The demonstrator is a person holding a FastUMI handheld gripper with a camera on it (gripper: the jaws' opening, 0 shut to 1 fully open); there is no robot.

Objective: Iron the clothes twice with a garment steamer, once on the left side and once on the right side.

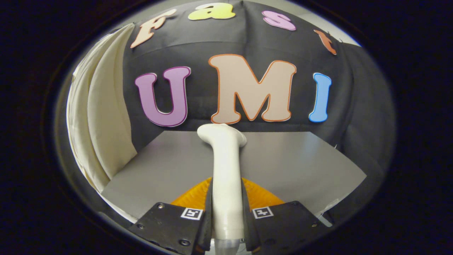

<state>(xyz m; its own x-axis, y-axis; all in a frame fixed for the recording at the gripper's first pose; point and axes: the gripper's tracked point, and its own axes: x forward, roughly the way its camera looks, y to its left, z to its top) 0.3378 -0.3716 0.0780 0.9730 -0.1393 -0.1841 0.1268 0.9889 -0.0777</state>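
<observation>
The gripper (227,216) fingers clamp the white garment steamer (226,177) by its smooth, rigid handle above the grey table (300,159); cream clothes (102,124) hang soft and light nearby.

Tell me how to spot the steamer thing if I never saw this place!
Find the grey table in front of the black cloth wall, with cream clothes hanging beside it. Above the table, the gripper has both fingers pressed on the garment steamer. It is a smooth white handle with a bent head, unlike the orange thing beneath it.
</observation>
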